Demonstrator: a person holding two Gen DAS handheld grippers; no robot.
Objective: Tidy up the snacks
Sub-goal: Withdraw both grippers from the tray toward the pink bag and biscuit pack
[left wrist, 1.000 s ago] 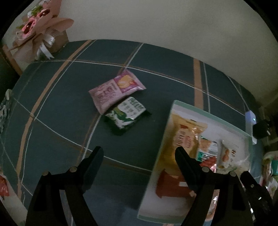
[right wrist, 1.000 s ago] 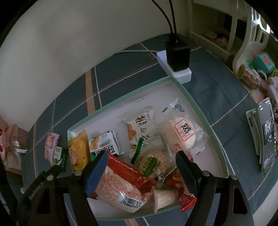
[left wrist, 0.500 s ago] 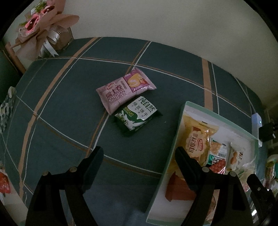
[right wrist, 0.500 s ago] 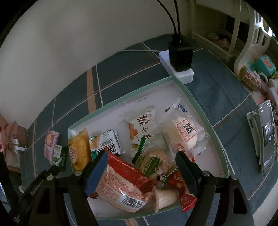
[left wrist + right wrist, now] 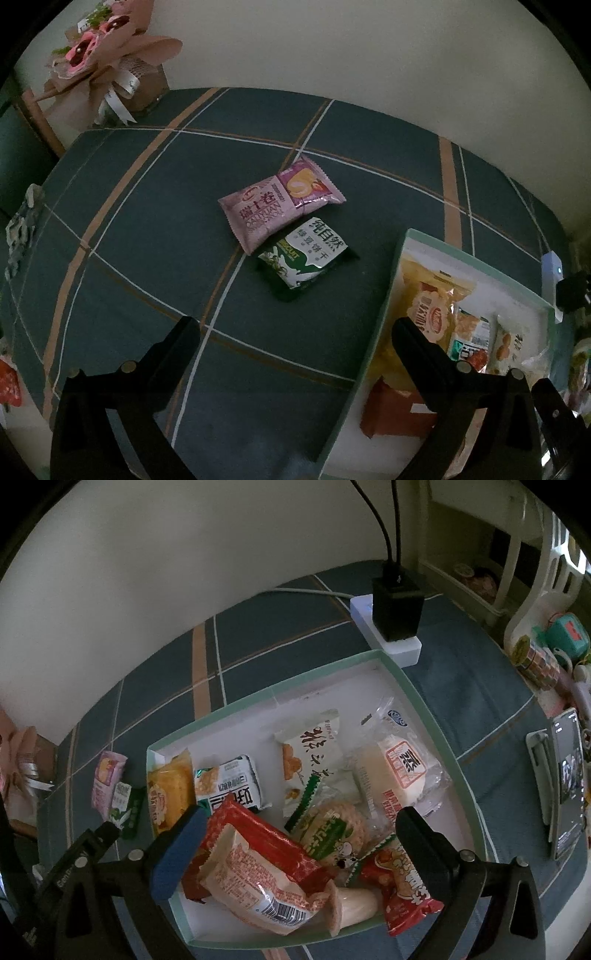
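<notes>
Both grippers' fingers wide, empty: left gripper (image 5: 293, 332) over tablecloth (image 5: 155, 236), right gripper (image 5: 301, 825) over tray (image 5: 424, 701).

Both views dim, bluish cast; heavy fisheye bend w/ black corners; near edges soft, no glare

The left gripper (image 5: 295, 332) is held with its jaws spread wide, gripping nothing. The right gripper (image 5: 301, 821) is likewise spread wide, with nothing clamped between its fingers.
</notes>
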